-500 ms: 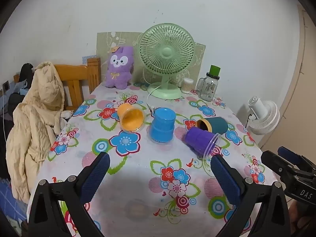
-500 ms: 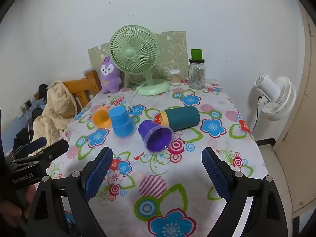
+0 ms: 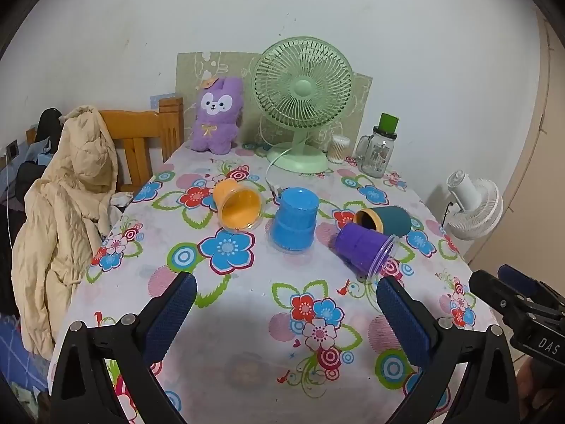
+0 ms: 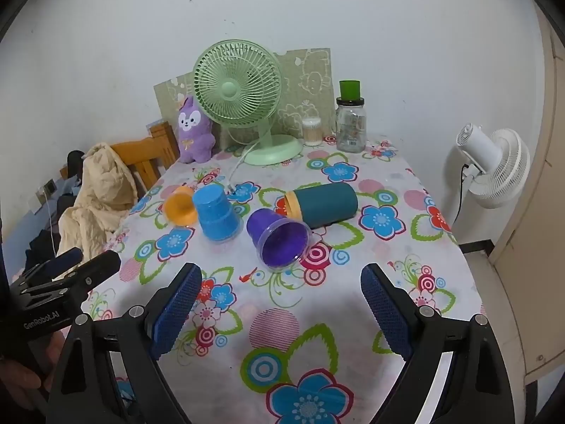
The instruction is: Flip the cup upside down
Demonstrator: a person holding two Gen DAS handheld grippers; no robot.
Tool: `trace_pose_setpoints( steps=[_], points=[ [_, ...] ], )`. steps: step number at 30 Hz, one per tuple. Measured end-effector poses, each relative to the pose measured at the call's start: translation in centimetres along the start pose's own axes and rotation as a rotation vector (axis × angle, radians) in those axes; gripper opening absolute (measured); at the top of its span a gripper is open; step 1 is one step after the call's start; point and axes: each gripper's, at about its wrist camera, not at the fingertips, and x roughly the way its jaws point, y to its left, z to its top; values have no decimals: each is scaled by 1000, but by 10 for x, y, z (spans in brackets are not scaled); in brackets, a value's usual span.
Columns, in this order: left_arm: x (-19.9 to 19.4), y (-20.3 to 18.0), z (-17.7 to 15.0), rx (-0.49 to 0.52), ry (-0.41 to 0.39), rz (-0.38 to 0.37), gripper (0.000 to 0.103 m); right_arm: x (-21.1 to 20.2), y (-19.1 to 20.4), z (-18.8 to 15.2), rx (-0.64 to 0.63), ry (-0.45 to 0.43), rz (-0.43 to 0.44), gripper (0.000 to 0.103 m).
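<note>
Several cups are on the floral tablecloth. A blue cup stands upside down in the middle. An orange cup lies on its side to its left. A purple cup and a dark teal cup lie on their sides to its right. My left gripper is open and empty, above the near table. My right gripper is open and empty, just short of the purple cup. Each gripper shows at the edge of the other's view.
A green desk fan with its cord, a purple plush toy, a cotton-swab tub and a glass jar stand at the table's back. A wooden chair with a beige jacket is left. A white fan stands right.
</note>
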Motion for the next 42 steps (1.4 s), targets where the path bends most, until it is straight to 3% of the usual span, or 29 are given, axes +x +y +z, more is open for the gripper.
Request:
trace_pose_setpoints(
  steps=[42],
  points=[
    [2,6,1,-8,13,3,103,0,5,1,14,40,-12,93]
  ],
)
